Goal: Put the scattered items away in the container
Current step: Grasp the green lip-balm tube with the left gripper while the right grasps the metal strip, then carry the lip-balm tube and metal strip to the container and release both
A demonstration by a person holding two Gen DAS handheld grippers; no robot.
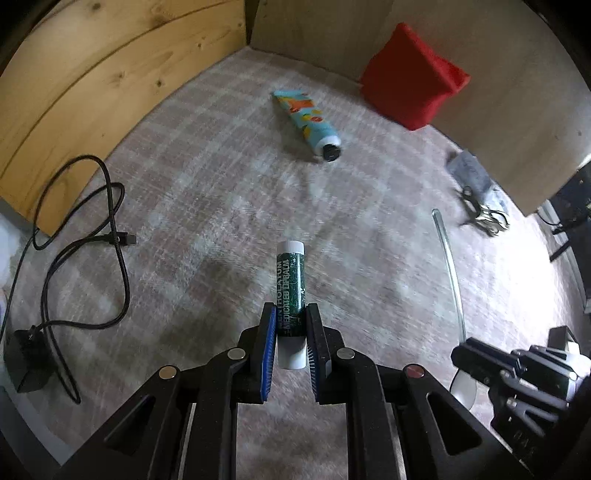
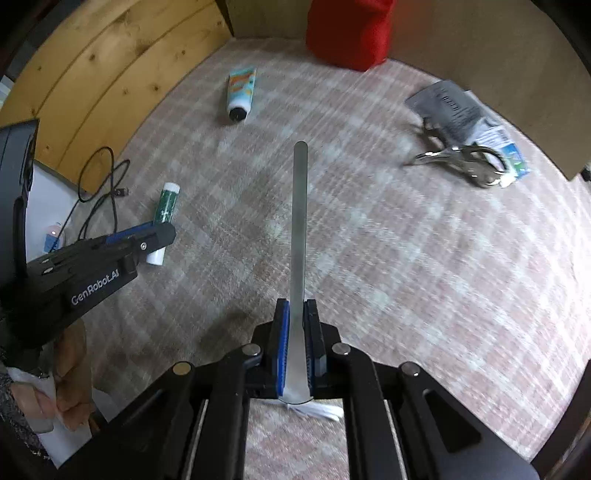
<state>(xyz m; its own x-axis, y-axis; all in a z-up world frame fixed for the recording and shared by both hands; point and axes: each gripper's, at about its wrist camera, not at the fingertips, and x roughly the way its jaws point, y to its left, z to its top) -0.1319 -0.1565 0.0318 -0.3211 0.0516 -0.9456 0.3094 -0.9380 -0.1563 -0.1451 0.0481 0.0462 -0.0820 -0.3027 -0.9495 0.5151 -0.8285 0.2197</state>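
My left gripper (image 1: 291, 314) is shut on a green lip balm stick (image 1: 290, 291) with white ends, held above the checked cloth; it also shows in the right wrist view (image 2: 167, 206). My right gripper (image 2: 298, 306) is shut on a long metal spoon handle (image 2: 299, 221) that points forward; the spoon also shows in the left wrist view (image 1: 448, 266). A red fabric container (image 1: 410, 77) stands at the back against the wall, also in the right wrist view (image 2: 347, 33). A blue patterned tube (image 1: 308, 118) lies in front of it.
Metal scissors (image 2: 461, 162) lie on a grey and blue packet (image 2: 465, 114) at the right. A black cable with charger (image 1: 74, 236) lies at the left. Wooden panels (image 1: 92, 74) and a beige wall bound the checked cloth (image 2: 406, 258).
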